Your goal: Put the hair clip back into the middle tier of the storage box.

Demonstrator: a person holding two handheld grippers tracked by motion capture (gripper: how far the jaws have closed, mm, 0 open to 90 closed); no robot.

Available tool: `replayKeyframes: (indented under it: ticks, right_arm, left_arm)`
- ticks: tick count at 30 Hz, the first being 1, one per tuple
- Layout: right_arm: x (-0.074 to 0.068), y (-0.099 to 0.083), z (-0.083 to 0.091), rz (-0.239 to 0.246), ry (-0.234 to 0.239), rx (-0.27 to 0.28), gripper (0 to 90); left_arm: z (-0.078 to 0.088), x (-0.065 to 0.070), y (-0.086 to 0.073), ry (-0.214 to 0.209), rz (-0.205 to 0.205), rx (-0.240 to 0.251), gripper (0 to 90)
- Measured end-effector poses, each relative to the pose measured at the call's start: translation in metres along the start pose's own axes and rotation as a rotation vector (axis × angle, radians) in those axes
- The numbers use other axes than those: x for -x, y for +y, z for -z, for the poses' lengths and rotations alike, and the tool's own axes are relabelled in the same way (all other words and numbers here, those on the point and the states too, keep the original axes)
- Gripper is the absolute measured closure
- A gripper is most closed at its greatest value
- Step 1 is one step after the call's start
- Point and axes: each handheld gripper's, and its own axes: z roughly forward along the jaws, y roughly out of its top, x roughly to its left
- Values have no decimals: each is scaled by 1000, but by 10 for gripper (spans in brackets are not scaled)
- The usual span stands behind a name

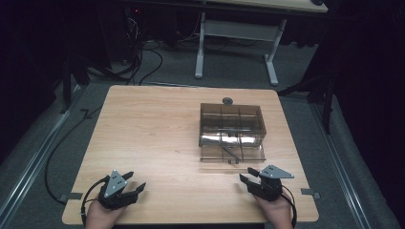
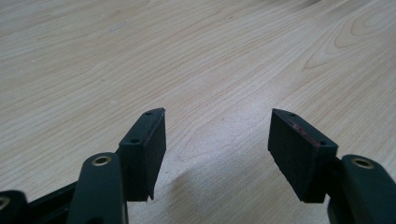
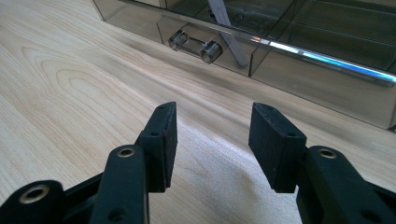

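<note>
Behind the drawer box (image 1: 231, 131), a round knob (image 1: 227, 100).

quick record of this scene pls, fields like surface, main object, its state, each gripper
surface: light wooden table
main object: smoky clear plastic drawer box with divided compartments, right of the table's middle
drawer state: drawer pulled partly out toward the person, small clear handle on its front
in drawer: a thin grey strip-like item, kind unclear
behind box: small dark round thing on the table
left gripper: open, nothing between the jaws, low over bare wood at the near left
right gripper: open, nothing between the jaws, pointing at the drawer front, apart from it
</note>
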Motion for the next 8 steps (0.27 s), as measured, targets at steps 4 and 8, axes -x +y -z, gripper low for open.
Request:
replayKeyframes:
  ticks: [4,8]
  right_arm:
    - [0,0,-1,10,0,-6,519]
    - [-1,0,-2,15,-4,-8,519]
  left_arm:
    - [0,0,0,0,-1,1,374]
    - [0,0,0,0,-2,2,375]
